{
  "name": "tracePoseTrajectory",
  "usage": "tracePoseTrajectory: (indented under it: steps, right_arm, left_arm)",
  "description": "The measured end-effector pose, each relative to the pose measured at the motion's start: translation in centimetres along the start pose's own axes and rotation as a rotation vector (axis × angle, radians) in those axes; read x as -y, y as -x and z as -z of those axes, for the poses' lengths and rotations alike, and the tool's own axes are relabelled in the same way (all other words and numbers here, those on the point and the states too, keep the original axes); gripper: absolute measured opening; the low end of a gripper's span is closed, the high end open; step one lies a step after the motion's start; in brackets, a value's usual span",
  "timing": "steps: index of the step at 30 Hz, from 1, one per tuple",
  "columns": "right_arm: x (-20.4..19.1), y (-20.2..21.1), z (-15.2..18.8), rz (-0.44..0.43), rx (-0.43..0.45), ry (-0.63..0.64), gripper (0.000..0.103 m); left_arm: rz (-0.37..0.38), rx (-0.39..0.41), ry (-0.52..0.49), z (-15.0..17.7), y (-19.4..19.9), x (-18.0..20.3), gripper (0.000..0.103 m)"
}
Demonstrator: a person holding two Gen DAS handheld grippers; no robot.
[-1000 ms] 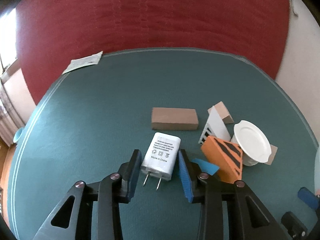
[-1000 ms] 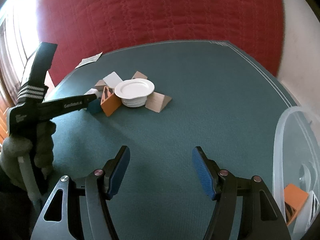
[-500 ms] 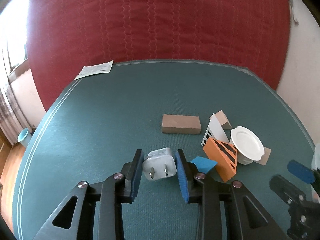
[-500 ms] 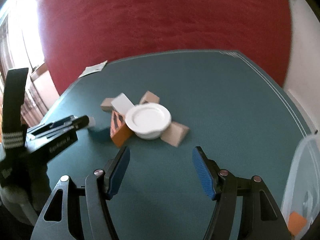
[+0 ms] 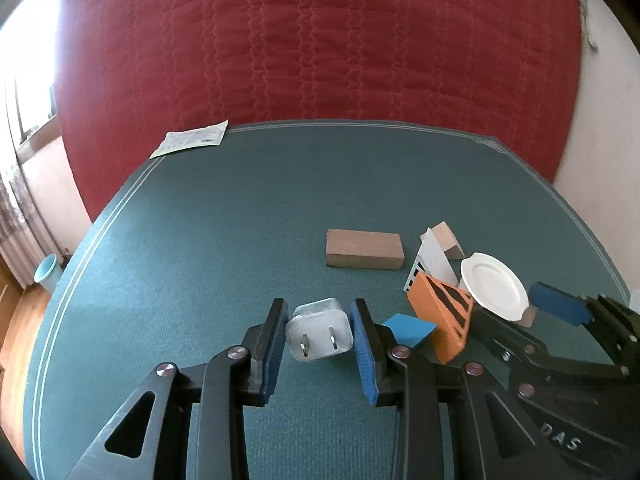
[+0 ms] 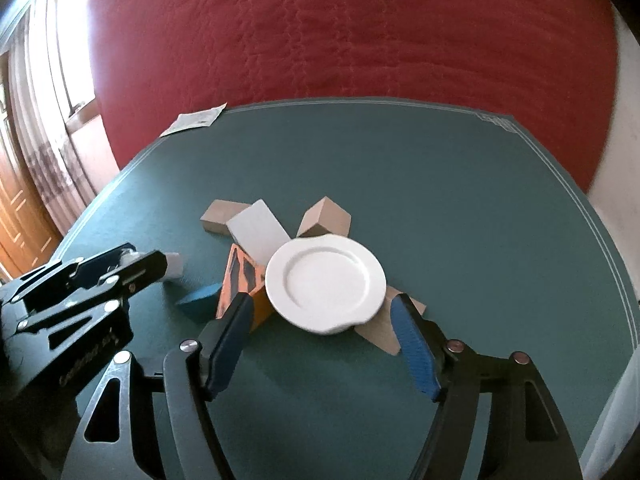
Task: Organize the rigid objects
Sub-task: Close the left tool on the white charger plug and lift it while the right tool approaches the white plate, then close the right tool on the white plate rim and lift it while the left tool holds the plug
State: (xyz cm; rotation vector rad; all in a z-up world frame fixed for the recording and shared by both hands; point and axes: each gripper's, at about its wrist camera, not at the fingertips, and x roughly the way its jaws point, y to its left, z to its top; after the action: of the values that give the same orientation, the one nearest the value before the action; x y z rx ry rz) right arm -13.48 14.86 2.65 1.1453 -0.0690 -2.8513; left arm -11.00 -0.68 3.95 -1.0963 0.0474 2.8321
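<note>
My left gripper [image 5: 319, 320] is shut on a white charger plug [image 5: 320, 334], which hangs off the green table [image 5: 240, 220] with its prongs toward the camera. To its right is a pile: a blue piece [image 5: 408, 328], an orange striped wedge [image 5: 440, 312], a white striped card [image 5: 434, 260] and a white plate [image 5: 494, 286] resting on tan wedges. My right gripper [image 6: 322, 308] is low in front of that plate [image 6: 326, 282] and its jaws are opening. The plate's near rim shows between the fingertips [image 6: 400, 308], and the pads do not press on it.
A brown block [image 5: 364, 254] lies alone behind the pile. A printed paper sheet [image 5: 192, 142] sits at the table's far left corner. A clear plastic bin [image 6: 616, 420] stands at the right edge. A red quilted backdrop rises behind the table.
My left gripper closed on the charger and lifted it, prongs now facing the camera. My right gripper travelled left up to the plate pile and its jaws spread wider.
</note>
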Motion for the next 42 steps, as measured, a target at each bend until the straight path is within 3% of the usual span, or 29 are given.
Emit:
tracePoseTrajectory:
  steps: [25,26,28,37,40,42]
  right_arm:
    - [-0.5,-1.7,-0.9,0.056,-0.008,0.12,0.079]
    - [-0.5,-1.6,-0.8,0.054,-0.011,0.123,0.079]
    - [-0.4,-1.6,-0.6,0.048,-0.019,0.121,0.068]
    - [0.5,-0.2,0.3,0.025,-0.005,0.057,0.068]
    - [0.7,0.8,0.8,0.013,0.008,0.033,0.068]
    - [0.8,1.6,1.2,0.001,0.021,0.014,0.068]
  left_arm:
    - [0.001,-0.02,0.016,-0.6,-0.3,-0.5,0.034]
    - [0.0,-0.021,0.019,-0.6,-0.3,-0.6,0.034]
    - [0.0,-0.026,0.031,-0.6,-0.3,-0.8,0.034]
    - [0.008,-0.046,0.06,-0.5,-0.2,-1.3,0.034]
    - [0.017,-0.05,0.072,-0.5,-0.1,-2.1,0.037]
    - [0.023,-0.055,0.083,-0.4,0.0,-2.7,0.046]
